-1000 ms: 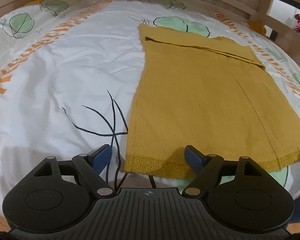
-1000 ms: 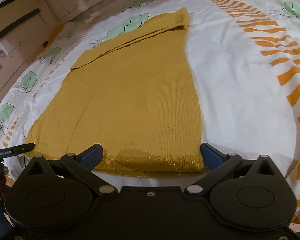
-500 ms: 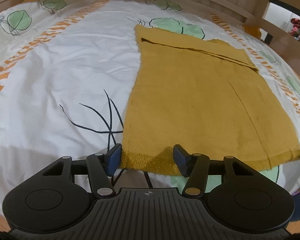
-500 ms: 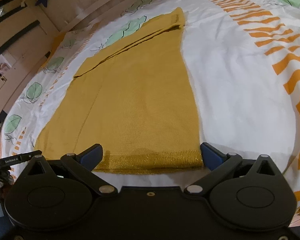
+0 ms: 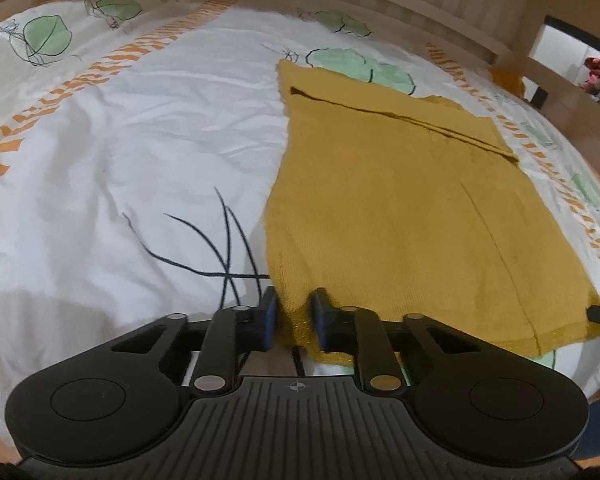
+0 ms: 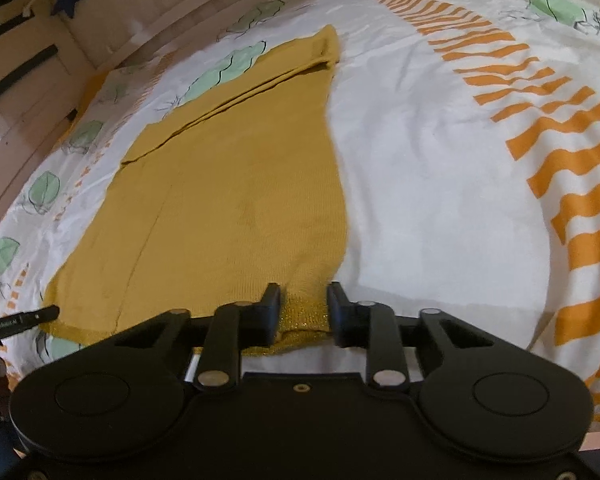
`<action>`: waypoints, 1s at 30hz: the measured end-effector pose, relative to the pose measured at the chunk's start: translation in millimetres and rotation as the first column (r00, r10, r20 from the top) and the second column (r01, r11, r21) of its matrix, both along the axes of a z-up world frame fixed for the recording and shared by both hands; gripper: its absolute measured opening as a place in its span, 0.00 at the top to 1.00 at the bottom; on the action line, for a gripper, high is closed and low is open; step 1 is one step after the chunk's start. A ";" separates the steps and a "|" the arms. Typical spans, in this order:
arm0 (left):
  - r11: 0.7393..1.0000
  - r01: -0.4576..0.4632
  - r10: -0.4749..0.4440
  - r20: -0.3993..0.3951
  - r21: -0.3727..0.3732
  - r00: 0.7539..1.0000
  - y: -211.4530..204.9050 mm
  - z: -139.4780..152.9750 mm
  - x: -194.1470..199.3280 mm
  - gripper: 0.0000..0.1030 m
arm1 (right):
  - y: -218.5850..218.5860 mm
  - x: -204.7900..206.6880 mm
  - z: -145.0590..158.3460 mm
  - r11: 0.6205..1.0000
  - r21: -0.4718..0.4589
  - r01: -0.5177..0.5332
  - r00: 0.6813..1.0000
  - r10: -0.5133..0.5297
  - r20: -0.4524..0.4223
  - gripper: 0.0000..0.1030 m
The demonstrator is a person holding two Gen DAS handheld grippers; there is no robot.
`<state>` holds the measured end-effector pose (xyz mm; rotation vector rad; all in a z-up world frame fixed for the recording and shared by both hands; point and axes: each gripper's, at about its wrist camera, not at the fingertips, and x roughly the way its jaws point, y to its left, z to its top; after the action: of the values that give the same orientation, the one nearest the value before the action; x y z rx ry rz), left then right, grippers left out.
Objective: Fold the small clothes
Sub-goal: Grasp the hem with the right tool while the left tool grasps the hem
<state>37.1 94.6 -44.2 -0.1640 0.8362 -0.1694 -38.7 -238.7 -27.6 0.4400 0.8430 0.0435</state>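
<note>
Lying flat on the leaf-print bedsheet [image 5: 140, 152], the mustard knit garment [image 5: 400, 208] spreads toward 12 o'clock. Your left gripper [image 5: 293, 322] pinches its hem corner; your right gripper [image 6: 304, 312] has its fingers narrowed around the opposite hem corner.

We are looking low across the bed [image 5: 100, 160] from its near edge in both wrist views, close behind each pair of tongs. Both are sharing the yellow garment [image 5: 400, 208] [image 6: 228, 208]; its far end is probably toward the headboard.
</note>
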 end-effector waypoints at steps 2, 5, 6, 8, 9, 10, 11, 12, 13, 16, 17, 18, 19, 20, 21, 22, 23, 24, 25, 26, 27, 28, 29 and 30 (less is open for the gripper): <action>1.000 0.005 -0.005 0.006 -0.020 1.000 1.0 0.4 0.0 0.92 | 0.9 -0.3 1.4 1.000 -0.008 0.000 1.000 0.000 0.011 0.83; 0.999 0.004 -0.003 0.021 -0.036 1.000 1.8 1.6 -0.1 0.94 | 1.6 -0.9 4.9 1.000 0.001 -0.009 0.999 0.009 0.040 0.85; 0.999 0.003 -0.001 0.032 -0.044 0.999 2.3 3.2 -0.7 0.94 | 2.0 -0.4 5.9 1.000 0.001 -0.011 0.999 0.011 0.048 0.85; 0.999 -0.001 0.004 0.053 -0.054 0.999 2.6 6.9 -0.8 0.94 | 2.4 0.2 8.1 1.000 0.013 -0.016 0.998 0.015 0.069 0.85; 0.998 -0.004 0.008 0.064 -0.059 0.998 2.7 8.9 -0.9 0.94 | 1.9 -0.3 9.4 1.000 0.023 -0.014 0.997 0.012 0.080 0.85; 0.998 -0.009 0.014 0.078 -0.065 0.997 3.0 11.4 -0.9 0.94 | 1.3 -0.7 10.9 0.999 0.033 -0.012 0.996 0.009 0.094 0.85; 0.997 -0.014 0.020 0.089 -0.070 0.996 3.5 13.7 -0.5 0.94 | 0.6 -1.0 13.0 0.999 0.040 -0.009 0.994 0.005 0.109 0.85; 0.997 -0.020 0.028 0.100 -0.080 0.995 4.1 16.3 0.1 0.94 | 0.2 -0.7 15.1 0.999 0.043 -0.006 0.993 0.001 0.121 0.85; 0.995 -0.028 0.038 0.110 -0.093 0.993 5.0 18.9 0.7 0.94 | 0.0 -0.4 17.3 0.999 0.046 -0.002 0.991 -0.004 0.133 0.85; 0.989 -0.055 0.072 0.130 -0.135 0.989 8.3 27.4 5.4 0.94 | -1.5 2.4 23.6 0.998 0.064 0.008 0.987 -0.018 0.157 0.85; 0.988 -0.063 0.082 0.137 -0.140 0.987 8.6 30.8 7.6 0.94 | -2.3 3.7 25.8 0.997 0.070 0.012 0.986 -0.024 0.163 0.85; 0.988 -0.068 0.088 0.143 -0.142 0.986 8.7 33.5 10.0 0.94 | -3.3 5.1 27.9 0.997 0.077 0.019 0.985 -0.032 0.169 0.85; 0.987 -0.072 0.094 0.150 -0.146 0.984 8.6 37.6 13.3 0.94 | -5.0 7.1 30.8 0.996 0.088 0.028 0.983 -0.043 0.177 0.85; 0.986 -0.072 0.096 0.155 -0.153 0.983 8.7 41.2 16.4 0.94 | -7.4 8.9 32.8 0.994 0.102 0.035 0.982 -0.053 0.182 0.85; 0.984 -0.072 0.098 0.161 -0.162 0.982 8.8 45.6 20.5 0.94 | -9.5 11.4 35.1 0.992 0.119 0.042 0.981 -0.063 0.185 0.85; 0.983 -0.070 0.099 0.169 -0.168 0.981 8.3 50.9 24.6 0.94 | -11.9 14.5 37.4 0.990 0.136 0.048 0.980 -0.073 0.188 0.85; 0.983 -0.067 0.097 0.176 -0.170 0.980 8.1 55.0 28.3 0.94 | -14.3 18.8 40.4 0.987 0.150 0.055 0.979 -0.083 0.189 0.85; 0.983 -0.064 0.096 0.186 -0.169 0.978 7.8 60.7 33.6 0.94 | -16.2 22.2 42.8 0.986 0.157 0.059 0.978 -0.089 0.191 0.85; 0.984 -0.064 0.096 0.195 -0.166 0.976 7.2 65.6 38.5 0.94 | -17.9 26.4 46.3 0.985 0.163 0.063 0.976 -0.095 0.195 0.85; 0.984 -0.063 0.096 0.203 -0.166 0.975 7.0 70.9 44.7 0.94 | -19.6 32.5 51.0 0.983 0.169 0.067 0.974 -0.101 0.201 0.85; 0.984 -0.062 0.097 0.207 -0.168 0.973 6.7 74.5 50.0 0.94 | -20.2 36.8 53.8 0.983 0.172 0.067 0.973 -0.103 0.206 0.85; 0.983 -0.063 0.099 0.211 -0.174 0.972 6.8 79.0 56.7 0.94 | -20.9 42.5 57.8 0.983 0.171 0.069 0.971 -0.106 0.214 0.85; 0.982 -0.063 0.102 0.213 -0.180 0.972 7.1 82.9 63.4 0.94 | -21.2 49.5 62.5 0.984 0.166 0.069 0.969 -0.105 0.222 0.85; 0.981 -0.062 0.103 0.217 -0.186 0.971 7.5 86.7 70.2 0.94 | -21.3 56.0 66.3 0.985 0.158 0.068 0.968 -0.104 0.229 0.85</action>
<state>107.3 102.2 42.5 -0.3413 0.5855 -0.1809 17.2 -259.9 38.6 0.5996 0.5870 0.0775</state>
